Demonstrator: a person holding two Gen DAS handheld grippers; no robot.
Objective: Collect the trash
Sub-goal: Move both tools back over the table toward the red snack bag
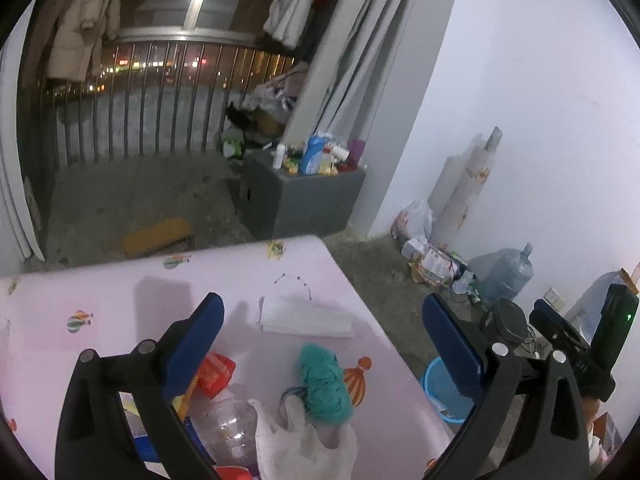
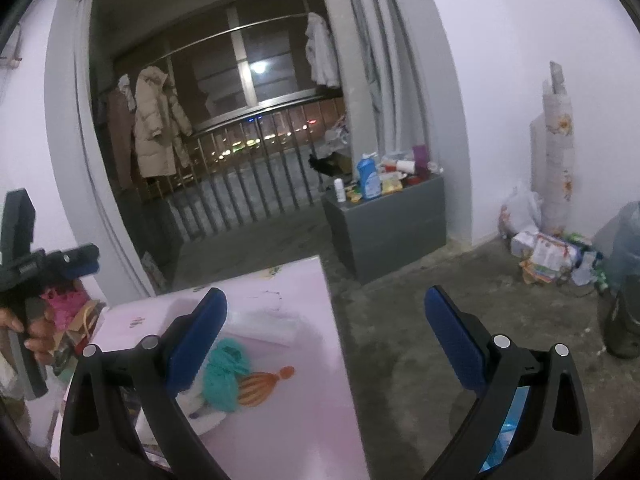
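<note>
Both sets wide open, nothing held: left gripper [image 1: 323, 334], right gripper [image 2: 326, 334]. Trash all on bench [image 1: 120, 300]: teal wad [image 1: 324, 384] at 6 o'clock, clear bottle [image 1: 230, 426], white bag [image 1: 304, 446]. Blue bin [image 1: 444, 394] at 4, on floor. Looks barely started, imo.

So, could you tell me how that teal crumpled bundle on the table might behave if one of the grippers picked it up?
The teal bundle looks like soft, scrunched fabric or plastic, so it would probably squash and sag rather than hold shape. It seems light for its size. Being lumpy, it is unlikely to roll across the table.
</note>
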